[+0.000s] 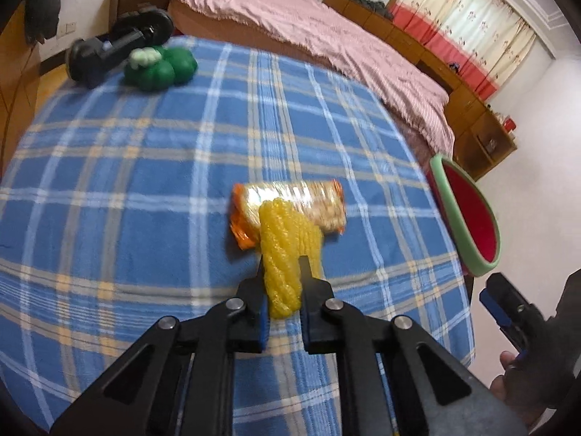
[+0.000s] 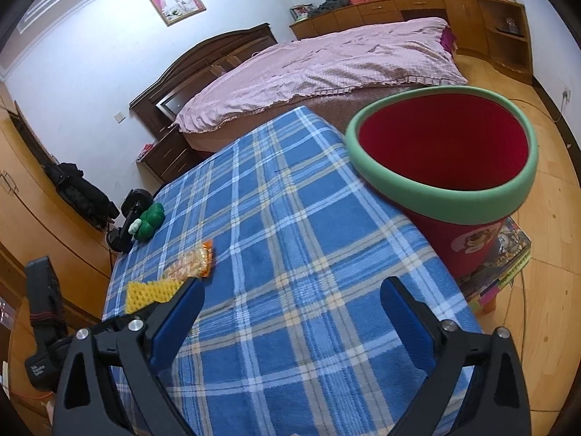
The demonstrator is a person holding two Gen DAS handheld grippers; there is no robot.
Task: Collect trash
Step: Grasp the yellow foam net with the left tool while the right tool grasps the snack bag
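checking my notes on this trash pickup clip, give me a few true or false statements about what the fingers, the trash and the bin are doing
1. The left gripper has its fingers closed on the yellow foam net. True.
2. The right gripper holds the snack packet. False: its fingers stand wide open with nothing between them, and the packet lies on the blue plaid blanket.
3. The red bin already has trash in it. False: the part of its inside that shows is bare.
4. A green toy lies at the far end of the blanket. True.
5. The bin has a green rim. True.
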